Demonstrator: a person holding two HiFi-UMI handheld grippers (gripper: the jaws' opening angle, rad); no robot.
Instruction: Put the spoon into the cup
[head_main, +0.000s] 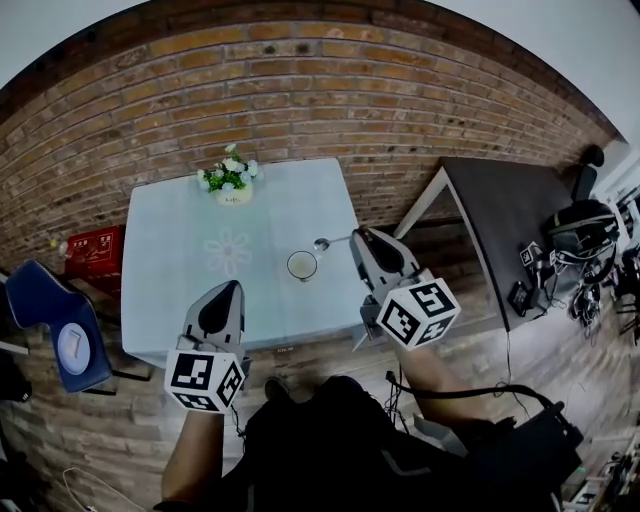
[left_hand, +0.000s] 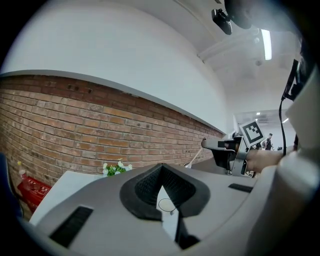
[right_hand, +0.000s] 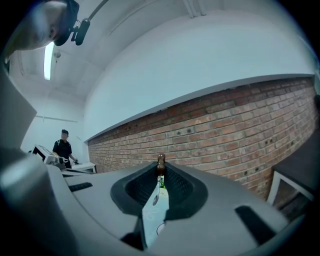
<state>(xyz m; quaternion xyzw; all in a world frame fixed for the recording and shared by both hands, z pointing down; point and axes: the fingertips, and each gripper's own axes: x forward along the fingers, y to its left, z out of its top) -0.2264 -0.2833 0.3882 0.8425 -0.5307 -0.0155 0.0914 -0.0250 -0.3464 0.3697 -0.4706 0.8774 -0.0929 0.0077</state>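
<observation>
Two tongs above bench (head_main: 175, 255): right tongs (head_main: 358, 236) pinch spoon (head_main: 323, 243) by handle end, its bowl up-right of cup (head_main: 302, 265), mid-frame; left tongs (head_main: 234, 288) pressed together, empty. Spoon probably light, stiff, slippery; handle-end hold suits

I work in what looks like a lab or studio workspace with a homely corner set up in it, not a real home. In the head view a brick wall (head_main: 300, 80) fills the top of the frame above a wood-plank floor (head_main: 100, 430). A small pale table (head_main: 170, 270) at centre carries a pot of flowers (head_main: 232, 180). At the right edge a dark desk (head_main: 500, 210) is crowded with a headset (head_main: 580, 225) and cables. At the left edge are a blue chair (head_main: 45, 310) and a red crate (head_main: 95, 247). At the left of the right gripper view a person (right_hand: 62, 147) stands at a bench under a ceiling strip light (right_hand: 49, 60).
</observation>
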